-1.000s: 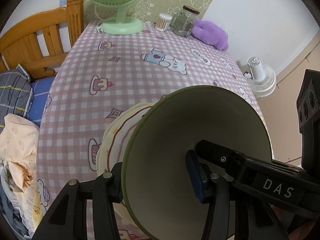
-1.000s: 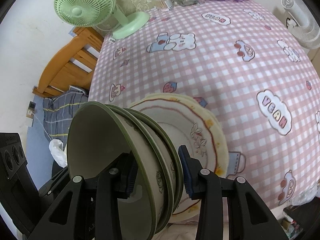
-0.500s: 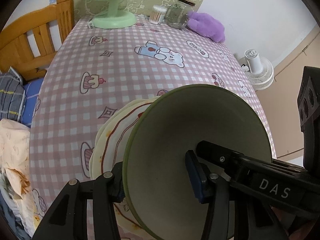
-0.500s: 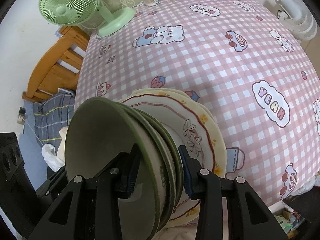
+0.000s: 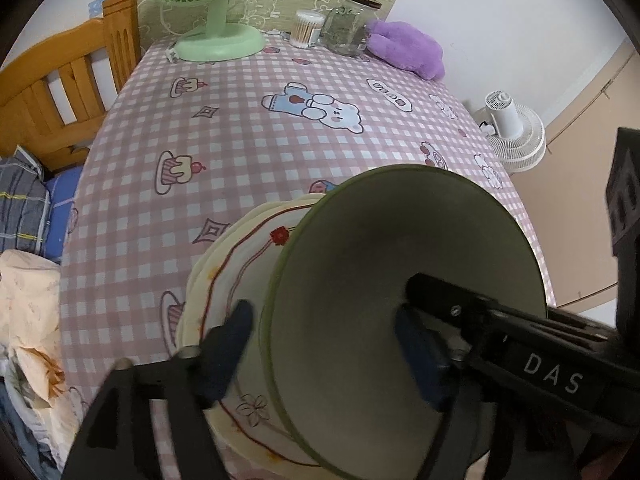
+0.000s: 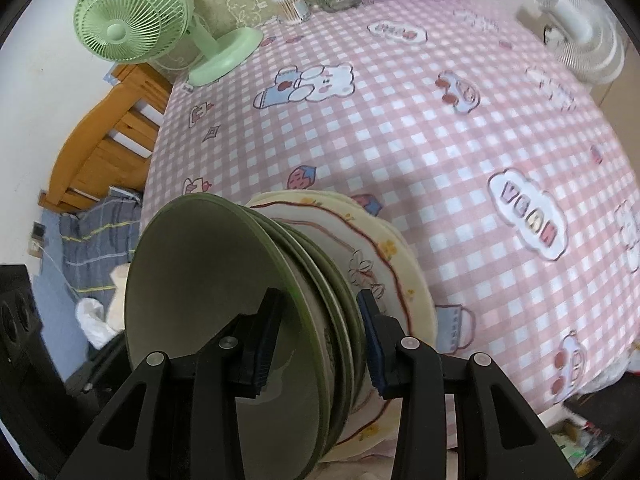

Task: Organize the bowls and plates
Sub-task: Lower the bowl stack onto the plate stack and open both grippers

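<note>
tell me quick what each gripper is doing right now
Left gripper: open, its jaws have just been opening; the bowl rim sits between them, unpressed.
Right gripper: shut on the stack of green bowls.

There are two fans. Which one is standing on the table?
The green fan, at the table's far end by the wall. The white fan sits lower, beyond the table's right edge.

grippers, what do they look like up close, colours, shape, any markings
Both are matte black two-finger tools. The left gripper has angular black arms with triangular cut-outs, silver pivot screws and dark blue pads. The right gripper is built the same, with ribbed blue pads; seen from the left camera, its side reads DAS in white letters. No cables or sleeves show.
</note>
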The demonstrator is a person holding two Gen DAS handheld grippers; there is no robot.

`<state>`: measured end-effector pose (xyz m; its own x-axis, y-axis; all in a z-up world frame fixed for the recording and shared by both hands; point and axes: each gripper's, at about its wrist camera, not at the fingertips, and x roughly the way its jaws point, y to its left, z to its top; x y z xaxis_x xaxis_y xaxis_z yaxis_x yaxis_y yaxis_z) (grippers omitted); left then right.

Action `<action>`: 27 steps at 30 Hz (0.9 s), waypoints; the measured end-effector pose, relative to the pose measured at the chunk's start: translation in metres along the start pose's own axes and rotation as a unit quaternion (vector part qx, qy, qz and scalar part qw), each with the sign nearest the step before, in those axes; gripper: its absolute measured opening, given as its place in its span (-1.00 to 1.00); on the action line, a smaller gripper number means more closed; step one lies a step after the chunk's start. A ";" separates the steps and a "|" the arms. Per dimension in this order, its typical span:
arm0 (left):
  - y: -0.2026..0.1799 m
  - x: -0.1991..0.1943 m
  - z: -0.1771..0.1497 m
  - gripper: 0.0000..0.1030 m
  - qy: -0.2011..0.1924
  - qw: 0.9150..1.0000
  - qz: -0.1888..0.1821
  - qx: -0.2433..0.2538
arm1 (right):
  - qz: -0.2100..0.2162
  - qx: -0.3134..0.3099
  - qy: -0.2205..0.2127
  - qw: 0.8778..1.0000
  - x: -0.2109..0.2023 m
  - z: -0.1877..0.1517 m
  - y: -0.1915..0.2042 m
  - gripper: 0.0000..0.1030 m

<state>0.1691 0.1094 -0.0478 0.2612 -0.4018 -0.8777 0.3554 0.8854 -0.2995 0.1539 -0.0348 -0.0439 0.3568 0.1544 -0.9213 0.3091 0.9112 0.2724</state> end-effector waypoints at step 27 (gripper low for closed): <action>-0.108 -0.081 -0.052 0.89 -0.221 0.961 0.157 -0.059 | -0.035 -0.183 -0.243 0.952 -0.133 -0.032 -0.043 0.44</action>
<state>0.0628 0.0584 0.0367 0.7033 -0.1475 -0.6954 0.0994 0.9890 -0.1093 0.0645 -0.0825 0.0582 0.7403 -0.0263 -0.6718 0.0515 0.9985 0.0176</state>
